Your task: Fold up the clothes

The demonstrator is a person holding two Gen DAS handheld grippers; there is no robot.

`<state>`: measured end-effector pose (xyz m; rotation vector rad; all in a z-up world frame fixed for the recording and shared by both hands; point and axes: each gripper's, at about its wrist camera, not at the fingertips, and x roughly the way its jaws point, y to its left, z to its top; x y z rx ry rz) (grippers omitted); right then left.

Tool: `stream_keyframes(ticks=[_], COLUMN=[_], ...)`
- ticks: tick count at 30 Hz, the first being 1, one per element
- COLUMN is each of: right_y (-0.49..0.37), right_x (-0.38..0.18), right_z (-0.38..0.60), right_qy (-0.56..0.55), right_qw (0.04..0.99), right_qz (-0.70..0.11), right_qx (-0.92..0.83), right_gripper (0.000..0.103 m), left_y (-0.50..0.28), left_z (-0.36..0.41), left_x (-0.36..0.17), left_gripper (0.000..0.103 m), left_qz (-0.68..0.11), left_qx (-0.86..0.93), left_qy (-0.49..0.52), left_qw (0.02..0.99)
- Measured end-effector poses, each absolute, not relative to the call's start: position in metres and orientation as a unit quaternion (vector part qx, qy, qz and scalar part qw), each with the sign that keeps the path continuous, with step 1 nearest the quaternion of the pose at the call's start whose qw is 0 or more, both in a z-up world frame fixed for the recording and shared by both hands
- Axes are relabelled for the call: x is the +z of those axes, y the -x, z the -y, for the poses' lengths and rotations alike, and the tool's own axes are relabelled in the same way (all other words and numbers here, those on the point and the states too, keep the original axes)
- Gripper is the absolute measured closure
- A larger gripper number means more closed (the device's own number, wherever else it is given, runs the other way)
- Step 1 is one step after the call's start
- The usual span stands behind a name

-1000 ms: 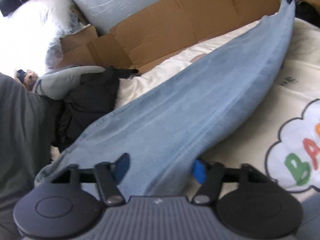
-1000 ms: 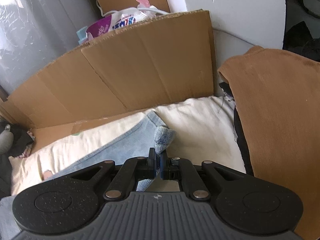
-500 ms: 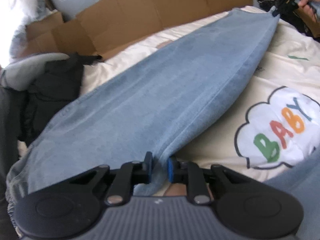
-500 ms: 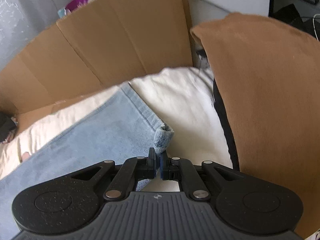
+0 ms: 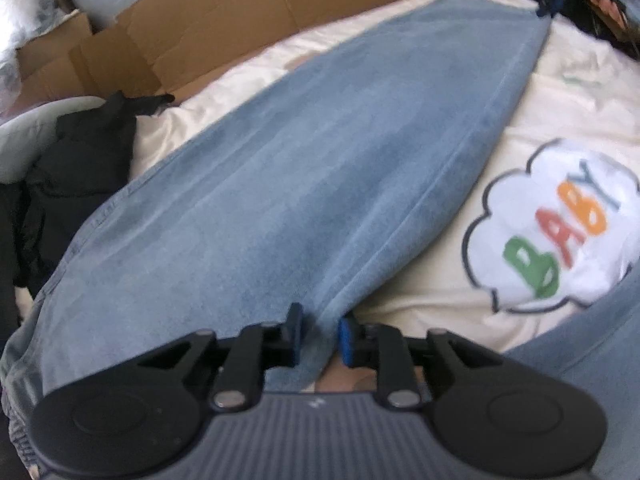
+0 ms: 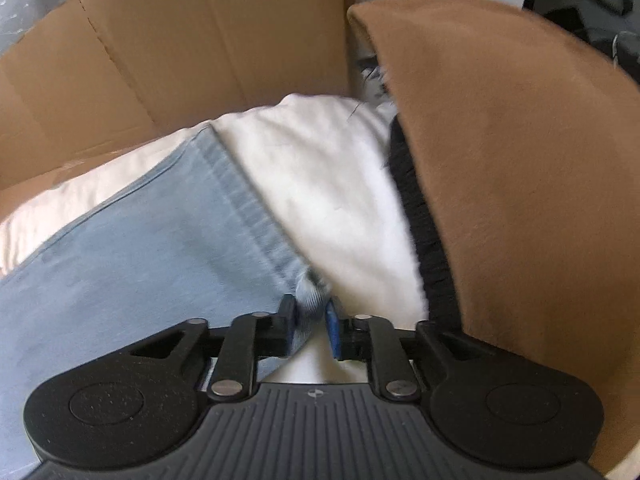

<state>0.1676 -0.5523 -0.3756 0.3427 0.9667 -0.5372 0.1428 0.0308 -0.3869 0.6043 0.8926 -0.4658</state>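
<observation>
Blue jeans (image 5: 320,184) lie stretched out on the cream bed sheet (image 5: 552,92), running from the near lower left of the left wrist view up to the far upper right; seams and hem look flat, picture is a bit blurred. Left gripper (image 5: 318,338) sits at the near end of the jeans, its jaws have just been opening a little: a fold of denim is between the fingers (image 5: 347,340), but there is a visible gap on each side, so released, not clamped. Right gripper (image 6: 311,326) is at the far end, at the hem corner of the trouser leg; its jaws have just been opening too. The bunched hem corner (image 6: 312,292) sits between the fingers (image 6: 333,332), touching the left pad or very near it, with the right pad clear of it, so that one has let go as well. In the left wrist view the right gripper shows tiny at the top right by the leg end, a hand behind it. Sheet has a white cloud print reading BABY (image 5: 556,232) just right of the jeans. Flattened cardboard (image 6: 172,60) stands along the far edge of the bed. Brown garment (image 6: 520,168) is heaped right of the hem, black fabric (image 6: 424,236) under its edge. Dark clothes (image 5: 76,168) are piled left of the jeans, beside a grey cushion (image 5: 24,136).
</observation>
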Motion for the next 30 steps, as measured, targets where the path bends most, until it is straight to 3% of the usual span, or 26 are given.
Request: stream_keyframes(ticks=[6, 19, 30], right_y=[-0.161, -0.109, -0.038], right_x=[-0.350, -0.342, -0.361], right_z=[0.531, 0.501, 0.487], right_qy=[-0.082, -0.104, -0.135], right_qw=[0.848, 0.871, 0.845], right_qz=[-0.451, -0.434, -0.474], right_qx=[-0.265, -0.204, -0.208], right_gripper=[0.075, 0.073, 0.073], left_y=[-0.127, -0.132, -0.141], left_z=[-0.042, -0.061, -0.044], left_x=[-0.372, -0.386, -0.412], left_gripper=[0.061, 0.031, 0.026], left_qz=[-0.410, -0.439, -0.412], left_qx=[-0.198, -0.039, 0.041], left_qy=[-0.275, -0.210, -0.257], left_qw=[0.847, 0.873, 0.873])
